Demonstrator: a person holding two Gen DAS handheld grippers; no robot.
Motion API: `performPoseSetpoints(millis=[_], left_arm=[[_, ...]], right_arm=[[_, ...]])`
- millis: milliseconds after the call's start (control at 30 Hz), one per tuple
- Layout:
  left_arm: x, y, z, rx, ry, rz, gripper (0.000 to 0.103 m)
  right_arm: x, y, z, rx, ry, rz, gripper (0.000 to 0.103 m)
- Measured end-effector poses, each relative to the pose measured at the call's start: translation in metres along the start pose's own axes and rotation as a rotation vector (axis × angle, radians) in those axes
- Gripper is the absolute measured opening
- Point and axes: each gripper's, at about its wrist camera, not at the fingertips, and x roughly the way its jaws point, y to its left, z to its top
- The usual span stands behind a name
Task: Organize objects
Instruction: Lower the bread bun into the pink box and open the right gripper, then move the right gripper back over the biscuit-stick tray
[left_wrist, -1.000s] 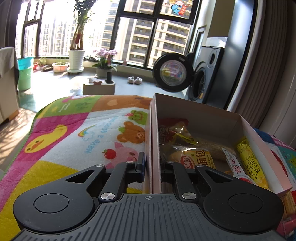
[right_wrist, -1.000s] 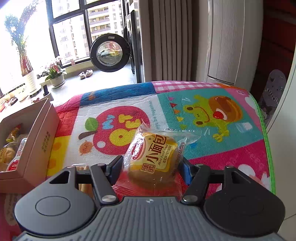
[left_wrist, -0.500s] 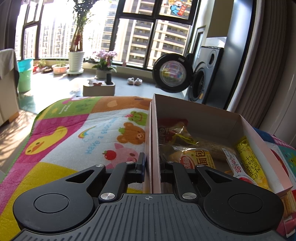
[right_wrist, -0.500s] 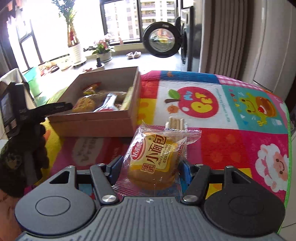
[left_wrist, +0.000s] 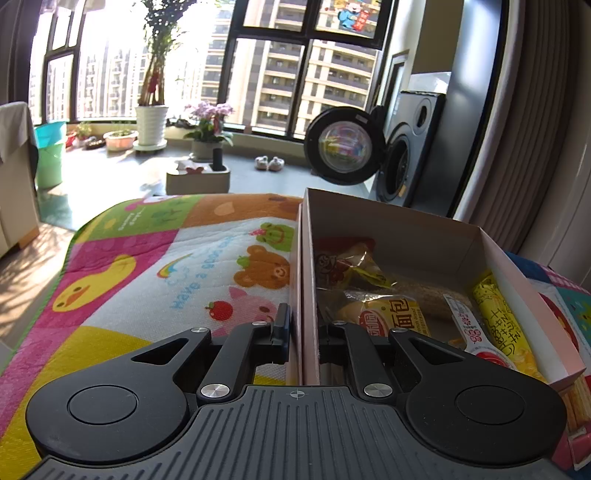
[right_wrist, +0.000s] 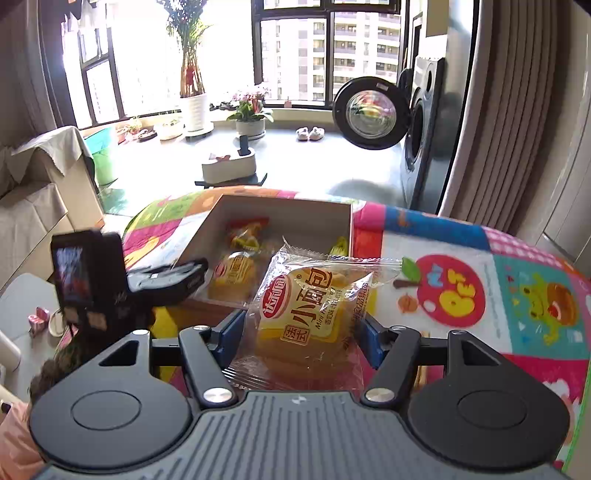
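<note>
A cardboard box (left_wrist: 402, 229) stands on a colourful cartoon mat (left_wrist: 147, 273) and holds several snack packets, among them a yellow bun packet (left_wrist: 391, 314) and a yellow stick packet (left_wrist: 498, 325). My left gripper (left_wrist: 303, 332) is shut on the box's left wall (left_wrist: 308, 280). My right gripper (right_wrist: 301, 332) is shut on a clear-wrapped yellow bun packet (right_wrist: 310, 310), held above the mat just in front of the box (right_wrist: 280, 214). In the right wrist view the left gripper (right_wrist: 170, 277) shows at the box's near left corner.
A washing machine (left_wrist: 402, 162) with its round door open stands beyond the mat. Plant pots (left_wrist: 151, 122) line the window sill. A white stand (right_wrist: 229, 166) sits on the floor. The mat (right_wrist: 480, 295) stretches to the right of the box. A sofa (right_wrist: 40, 199) stands at the left.
My right gripper has carried the bun packet left and forward, up to the box; the box now fills the middle of its view. The left gripper has held still on the box wall.
</note>
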Motion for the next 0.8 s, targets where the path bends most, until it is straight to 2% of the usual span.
performPoseSetpoints(millis=[200, 367, 533, 567, 600, 633, 667, 800], left_arm=[[0.000, 0.002, 0.001, -0.010, 0.005, -0.007, 0.012], [0.000, 0.002, 0.001, -0.011, 0.007, -0.008, 0.012], [0.000, 0.003, 0.001, -0.010, 0.007, -0.007, 0.012], [0.000, 0.003, 0.001, -0.010, 0.007, -0.007, 0.012], [0.000, 0.003, 0.001, -0.010, 0.007, -0.007, 0.012], [0.000, 0.003, 0.001, -0.010, 0.007, -0.007, 0.012], [0.000, 0.003, 0.001, -0.010, 0.007, -0.008, 0.012], [0.000, 0.003, 0.001, -0.009, 0.008, -0.007, 0.012]], right_arm=[[0.059, -0.006, 0.067, 0.082, 0.030, 0.017, 0.064], [0.113, -0.001, 0.089, 0.120, 0.093, 0.035, 0.064], [0.139, 0.007, 0.099, 0.111, 0.068, 0.030, 0.064], [0.143, 0.007, 0.101, 0.107, 0.068, 0.042, 0.066], [0.148, 0.008, 0.104, 0.097, 0.075, 0.061, 0.077], [0.151, 0.008, 0.106, 0.094, 0.076, 0.065, 0.084], [0.154, 0.009, 0.109, 0.102, 0.065, 0.044, 0.092], [0.152, 0.006, 0.106, 0.101, 0.049, 0.027, 0.092]])
